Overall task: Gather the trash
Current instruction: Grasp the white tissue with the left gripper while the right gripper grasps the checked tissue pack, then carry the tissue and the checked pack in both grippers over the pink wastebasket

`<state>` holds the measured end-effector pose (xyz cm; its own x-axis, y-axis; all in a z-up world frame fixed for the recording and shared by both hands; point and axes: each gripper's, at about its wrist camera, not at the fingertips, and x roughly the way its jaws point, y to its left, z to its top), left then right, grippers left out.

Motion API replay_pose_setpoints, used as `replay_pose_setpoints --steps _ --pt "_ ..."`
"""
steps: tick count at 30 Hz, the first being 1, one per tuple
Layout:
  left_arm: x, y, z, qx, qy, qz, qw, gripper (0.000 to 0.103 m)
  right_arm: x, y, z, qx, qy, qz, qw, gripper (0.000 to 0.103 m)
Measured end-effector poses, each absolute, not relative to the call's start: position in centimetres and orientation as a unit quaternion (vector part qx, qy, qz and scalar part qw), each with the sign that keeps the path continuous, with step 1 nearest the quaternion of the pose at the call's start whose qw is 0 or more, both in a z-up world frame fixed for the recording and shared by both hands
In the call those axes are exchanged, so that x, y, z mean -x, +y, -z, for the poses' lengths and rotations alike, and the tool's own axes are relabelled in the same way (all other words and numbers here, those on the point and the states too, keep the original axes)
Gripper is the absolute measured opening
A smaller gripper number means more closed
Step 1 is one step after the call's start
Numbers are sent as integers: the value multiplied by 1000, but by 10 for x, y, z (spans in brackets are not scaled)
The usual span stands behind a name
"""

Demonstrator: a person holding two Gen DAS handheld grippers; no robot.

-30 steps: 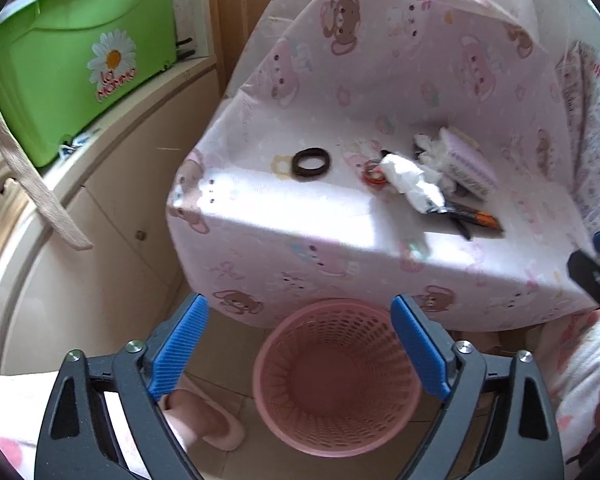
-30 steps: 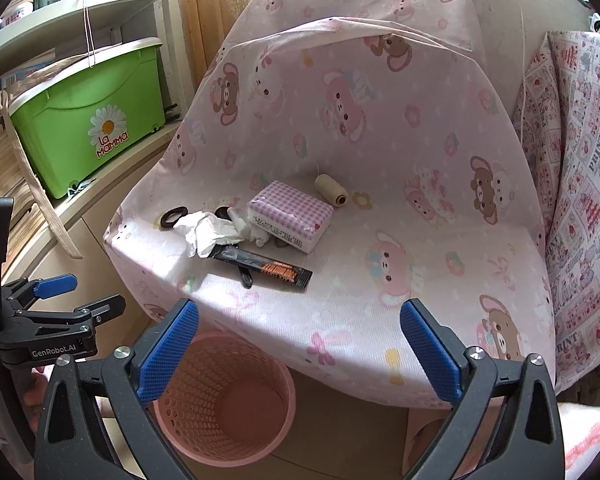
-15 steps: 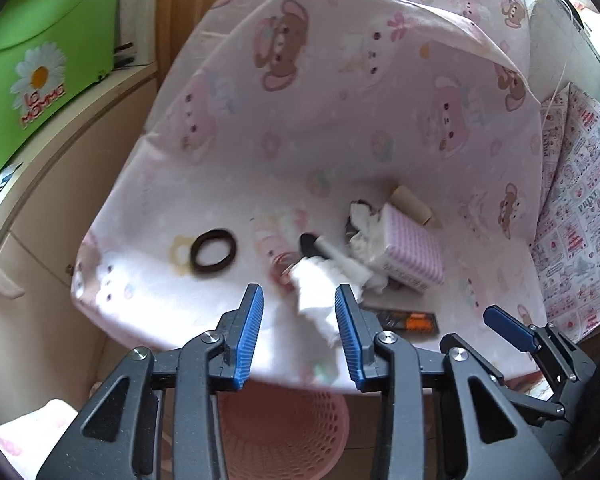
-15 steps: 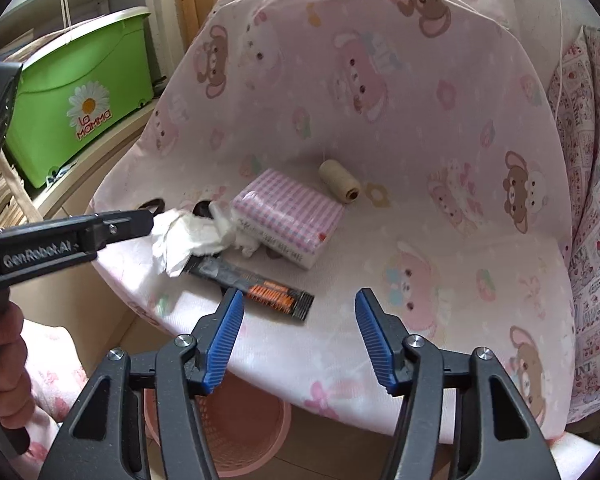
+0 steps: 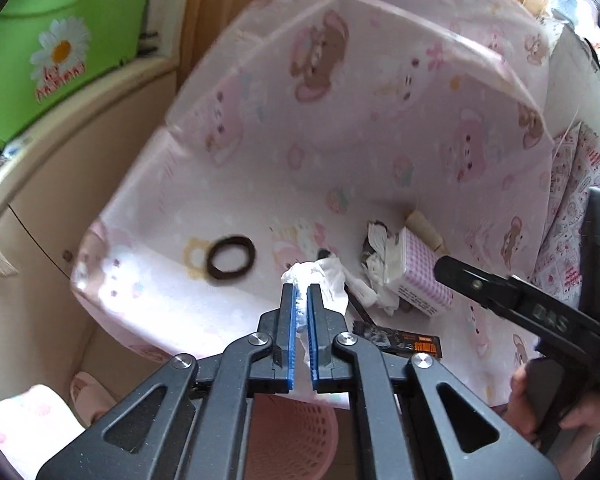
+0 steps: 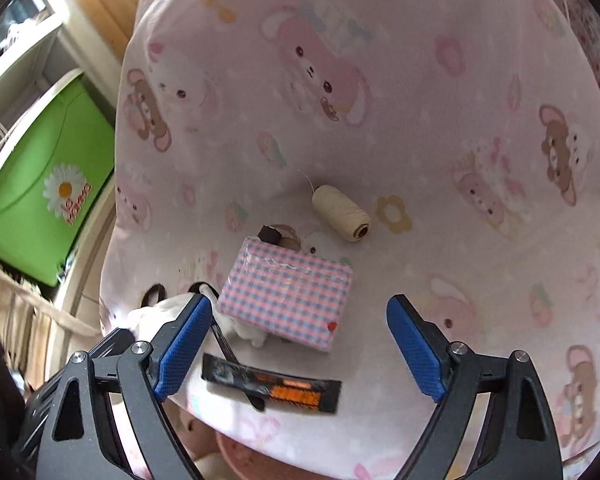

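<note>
On the pink bear-print chair seat (image 5: 228, 304), the left gripper (image 5: 301, 308) has its jaws nearly closed on the crumpled white tissue (image 5: 320, 280). The right gripper (image 6: 300, 320) hangs wide open, empty, above the black-and-orange wrapper (image 6: 272, 388). Judging by the pink mesh basket (image 5: 296, 436) below, nothing looks binned yet. Wrapper print unreadable.

Chair (image 6: 440, 128) draped in a pink bear-print cover. On the seat: black hair tie (image 5: 231, 258) toward the left edge, checked pink tissue pack (image 6: 288, 294) mid-seat, cream thread spool (image 6: 342, 212) just behind it, lying on its side. Green storage box (image 6: 40, 204) with daisy sticker on the shelf at left. Pink slipper (image 5: 90, 398) on the floor.
</note>
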<state>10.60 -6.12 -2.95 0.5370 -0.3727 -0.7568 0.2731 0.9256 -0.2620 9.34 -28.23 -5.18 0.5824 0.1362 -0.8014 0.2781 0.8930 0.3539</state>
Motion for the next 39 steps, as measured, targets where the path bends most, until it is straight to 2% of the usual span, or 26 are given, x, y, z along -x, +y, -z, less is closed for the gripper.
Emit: replay_pose_setpoints --steps 4,11,12,13,14,25,39 --pt "-94 -50 12 49 397 189 897 5 -108 -275 64 -252 461 48 850 91" --pt "-91 -29 2 48 372 146 916 5 -118 -257 71 -239 450 85 856 90" --pt "-91 -26 0 46 367 140 919 5 -120 -254 71 -232 450 85 858 90" --pt "-91 -23 -2 46 363 135 921 5 -121 -251 72 -223 445 89 863 80" --pt "-90 -21 -3 47 360 134 922 5 -121 -249 70 -213 440 94 867 79" --pt "-79 -26 -11 41 352 155 922 5 -97 -260 36 -208 375 112 896 78" --pt "-57 -20 -21 6 364 145 920 5 -34 -244 -9 -66 309 56 947 78"
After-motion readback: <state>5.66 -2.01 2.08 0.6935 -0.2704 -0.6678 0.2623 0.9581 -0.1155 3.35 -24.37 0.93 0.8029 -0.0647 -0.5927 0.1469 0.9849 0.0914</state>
